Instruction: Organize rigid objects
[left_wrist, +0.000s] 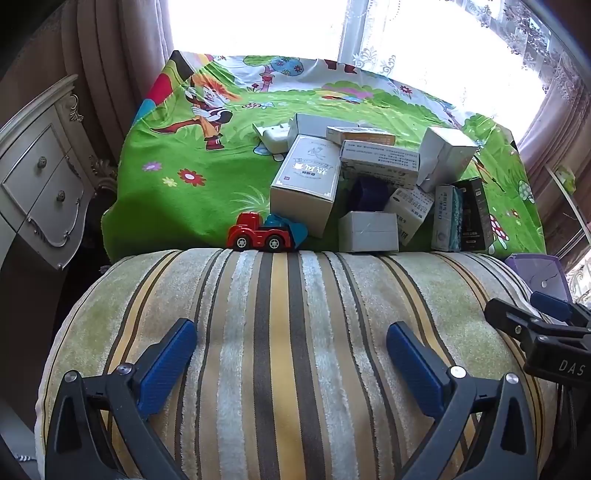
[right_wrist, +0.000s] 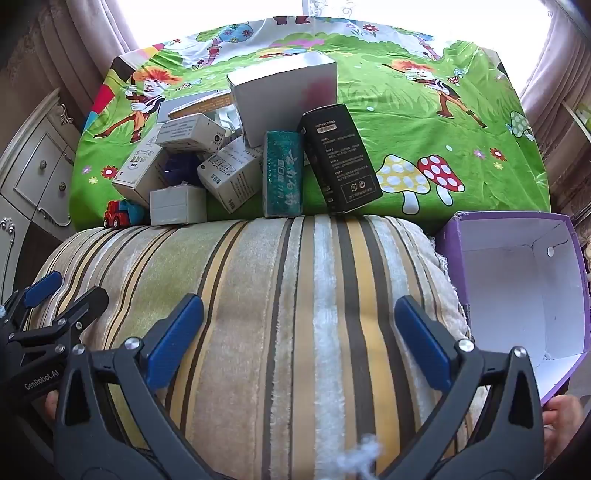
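Note:
A heap of cardboard boxes (left_wrist: 373, 184) lies on the green cartoon bedsheet (left_wrist: 192, 147), just past a striped cushion (left_wrist: 295, 332). It holds white boxes, a teal box (right_wrist: 282, 173) and a black box (right_wrist: 338, 158). A red toy truck (left_wrist: 255, 232) stands at the heap's left end, also seen small as the toy truck (right_wrist: 116, 214) in the right wrist view. An empty purple box (right_wrist: 517, 288) with a white inside sits to the right of the cushion. My left gripper (left_wrist: 291, 354) and right gripper (right_wrist: 299, 336) hover over the cushion, both open with nothing between the fingers.
A cream carved dresser (left_wrist: 40, 184) stands left of the bed. Curtains and a bright window (left_wrist: 280, 26) lie behind it. The right gripper's body (left_wrist: 546, 332) shows at the left view's right edge. A hand (right_wrist: 561, 417) is at the lower right corner.

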